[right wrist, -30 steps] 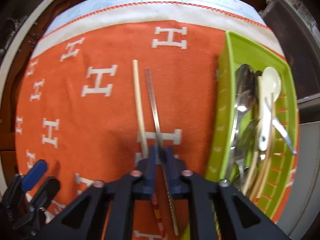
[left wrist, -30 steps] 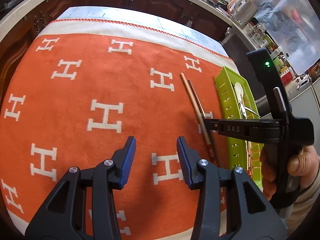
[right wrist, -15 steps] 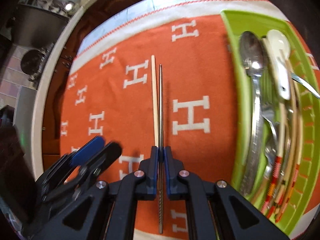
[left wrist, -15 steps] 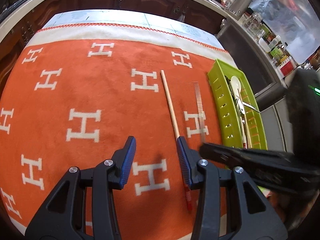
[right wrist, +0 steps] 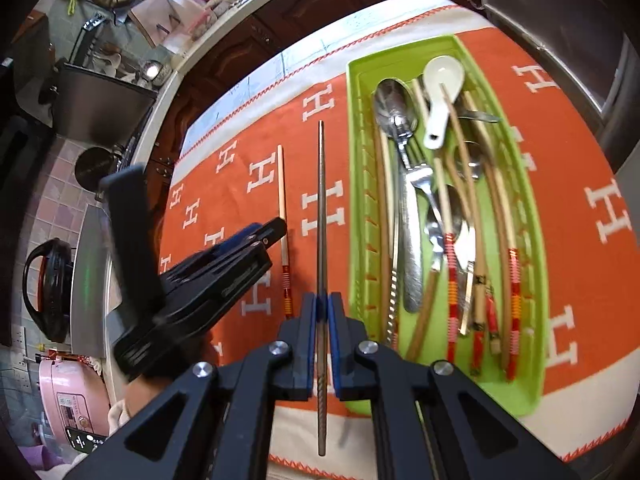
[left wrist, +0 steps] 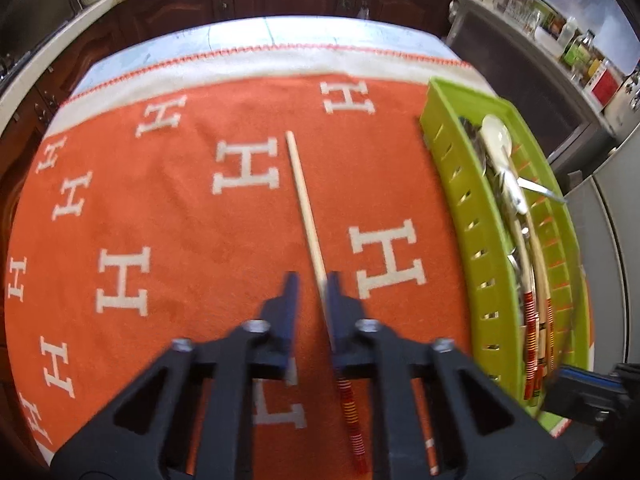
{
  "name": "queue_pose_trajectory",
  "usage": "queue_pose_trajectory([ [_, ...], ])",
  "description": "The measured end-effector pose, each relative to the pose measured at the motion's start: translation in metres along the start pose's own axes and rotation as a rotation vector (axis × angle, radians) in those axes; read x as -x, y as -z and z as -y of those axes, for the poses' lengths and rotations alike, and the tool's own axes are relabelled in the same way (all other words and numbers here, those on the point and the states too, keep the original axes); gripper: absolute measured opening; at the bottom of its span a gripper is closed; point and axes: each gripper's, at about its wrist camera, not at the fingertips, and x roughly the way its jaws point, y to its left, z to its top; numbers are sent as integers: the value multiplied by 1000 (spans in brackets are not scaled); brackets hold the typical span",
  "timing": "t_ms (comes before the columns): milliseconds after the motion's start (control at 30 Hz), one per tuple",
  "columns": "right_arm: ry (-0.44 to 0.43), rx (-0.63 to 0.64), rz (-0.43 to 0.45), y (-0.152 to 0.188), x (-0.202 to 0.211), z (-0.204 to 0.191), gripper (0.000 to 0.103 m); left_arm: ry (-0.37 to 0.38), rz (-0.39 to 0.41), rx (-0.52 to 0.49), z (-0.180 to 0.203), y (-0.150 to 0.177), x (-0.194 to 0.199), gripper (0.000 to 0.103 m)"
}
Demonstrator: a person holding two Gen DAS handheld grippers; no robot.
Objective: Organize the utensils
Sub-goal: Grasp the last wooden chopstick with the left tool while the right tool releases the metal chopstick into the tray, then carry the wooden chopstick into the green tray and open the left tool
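Note:
A wooden chopstick (left wrist: 304, 200) with a red-striped end lies on the orange cloth (left wrist: 160, 220). My left gripper (left wrist: 311, 280) straddles it and its jaws are closing. The right pad is against the stick, and a gap still shows on the left side. My right gripper (right wrist: 323, 300) is shut on a metal chopstick (right wrist: 321, 200) and holds it above the cloth, just left of the green tray (right wrist: 356, 160). The tray holds spoons, a fork, a white spoon (right wrist: 442, 80) and several chopsticks. In the right wrist view the left gripper (right wrist: 276, 228) stands over the wooden chopstick (right wrist: 281, 184).
The green tray (left wrist: 452, 168) lies along the cloth's right side, near the table edge. Dark wooden cabinets run behind the table. In the right wrist view a black kettle (right wrist: 44, 288) and a pink appliance (right wrist: 72, 400) stand beyond the table's left edge.
The right gripper lifted the metal chopstick off the cloth and carried it toward the tray. The left gripper moved over the wooden chopstick and its jaws narrowed around it.

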Motion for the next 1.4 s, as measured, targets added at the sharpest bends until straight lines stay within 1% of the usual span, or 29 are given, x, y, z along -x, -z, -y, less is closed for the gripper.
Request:
queue_pose_trajectory([
  [33, -3, 3, 11, 1, 4, 2, 5, 5, 3, -2, 1, 1, -1, 2],
  [67, -6, 4, 18, 2, 7, 2, 5, -7, 15, -15, 4, 2, 0, 0],
  [133, -12, 3, 30, 0, 12, 5, 5, -3, 30, -37, 9, 3, 6, 0],
  [333, -35, 0, 95, -6, 38, 14, 5, 88, 80, -60, 21, -1, 48, 0],
  [467, -39, -5, 155, -15, 62, 27, 5, 167, 133, -80, 36, -9, 85, 0],
  [533, -37, -3, 186, -21, 74, 31, 5, 192, 161, -101, 45, -13, 101, 0],
  [567, -31, 1, 205, -24, 80, 32, 5, 186, 176, -103, 48, -16, 105, 0],
  [633, -18, 12, 225, -28, 86, 34, 5, 128, 224, -106, 50, -19, 110, 0],
  [667, -5, 16, 229, -32, 88, 35, 5, 102, 226, -105, 50, -19, 108, 0],
  [800, 34, 41, 225, -40, 88, 36, 5, 33, 152, -94, 43, -9, 85, 0],
  [867, 71, 66, 206, -46, 83, 35, 5, -19, 107, -101, 39, -1, 67, 5],
  [933, 120, 89, 179, -53, 74, 33, 6, -41, 69, -92, 33, 5, 52, 9],
  [1033, 195, 115, 145, -61, 57, 32, 6, -58, 18, -59, 22, 12, 35, 9],
  [1100, 232, 119, 134, -64, 47, 33, 6, -39, -6, -36, 16, 15, 26, 9],
  [1133, 249, 114, 125, -66, 41, 35, 8, -31, -24, -23, 13, 15, 22, 11],
  [1200, 247, 100, 120, -66, 37, 38, 16, -35, -38, -9, 10, 14, 18, 17],
  [1233, 239, 91, 122, -65, 36, 40, 22, -29, -37, 0, 8, 14, 17, 22],
  [1267, 226, 82, 126, -64, 36, 41, 24, -23, -33, 13, 5, 14, 16, 26],
  [1300, 206, 73, 133, -61, 37, 43, 24, -16, -25, 28, 3, 14, 15, 26],
  [1400, 186, 69, 146, -53, 38, 45, 24, -6, -3, 57, -1, 15, 13, 26],
])
